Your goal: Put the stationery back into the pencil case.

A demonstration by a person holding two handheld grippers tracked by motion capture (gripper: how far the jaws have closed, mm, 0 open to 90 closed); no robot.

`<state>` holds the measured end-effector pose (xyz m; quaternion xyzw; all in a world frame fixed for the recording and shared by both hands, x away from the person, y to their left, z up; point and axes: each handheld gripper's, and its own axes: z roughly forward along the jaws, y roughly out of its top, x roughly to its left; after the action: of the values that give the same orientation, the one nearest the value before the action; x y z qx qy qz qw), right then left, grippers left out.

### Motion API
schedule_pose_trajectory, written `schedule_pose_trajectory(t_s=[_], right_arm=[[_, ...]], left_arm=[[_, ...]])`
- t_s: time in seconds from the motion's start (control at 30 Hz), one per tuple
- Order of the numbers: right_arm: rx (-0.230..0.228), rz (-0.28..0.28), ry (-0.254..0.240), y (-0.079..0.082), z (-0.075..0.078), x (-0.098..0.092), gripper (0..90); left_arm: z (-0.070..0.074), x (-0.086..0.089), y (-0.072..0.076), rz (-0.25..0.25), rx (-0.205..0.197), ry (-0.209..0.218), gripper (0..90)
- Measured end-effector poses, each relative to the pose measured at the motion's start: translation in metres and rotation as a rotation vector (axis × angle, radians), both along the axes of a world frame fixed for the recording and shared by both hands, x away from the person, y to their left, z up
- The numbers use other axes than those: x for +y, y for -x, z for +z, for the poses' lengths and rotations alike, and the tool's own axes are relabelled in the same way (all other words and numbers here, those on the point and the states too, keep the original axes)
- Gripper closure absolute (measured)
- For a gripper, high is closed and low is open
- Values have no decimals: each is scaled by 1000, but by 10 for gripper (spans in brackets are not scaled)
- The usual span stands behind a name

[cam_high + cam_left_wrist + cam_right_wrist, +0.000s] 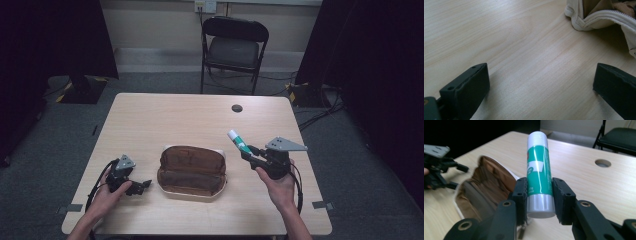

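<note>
The glue stick [538,170] was pinched near its base by the right gripper [250,152], held above the table [190,120], its long axis angled toward the open pouch [192,171] just left. The left gripper [142,186], jaws spread, rested beside the pouch.

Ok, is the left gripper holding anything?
No, the left gripper has its jaws wide apart over the bare light wooden table.

Black two-jaw tongs [140,187], grey three-cornered plates, trailing black cables, seemingly bare forearms.
</note>
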<state>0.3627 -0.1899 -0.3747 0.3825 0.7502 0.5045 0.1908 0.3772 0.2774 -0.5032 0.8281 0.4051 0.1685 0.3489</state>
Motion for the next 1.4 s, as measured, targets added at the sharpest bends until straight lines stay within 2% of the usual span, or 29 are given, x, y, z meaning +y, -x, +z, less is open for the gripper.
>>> schedule_pose_trajectory(t_s=[0.17,0.4,0.97,1.4], right_arm=[[-34,42,-10,9,14,10,661],[-43,108,8,16,17,32,661],[-23,208,42,18,9,71,661],[19,288,91,16,-9,104,661]], left_arm=[[0,0,0,0,0,0,2],[0,0,0,0,0,0,2],[0,0,0,0,-1,-2,2],[0,0,0,0,0,-2,2]])
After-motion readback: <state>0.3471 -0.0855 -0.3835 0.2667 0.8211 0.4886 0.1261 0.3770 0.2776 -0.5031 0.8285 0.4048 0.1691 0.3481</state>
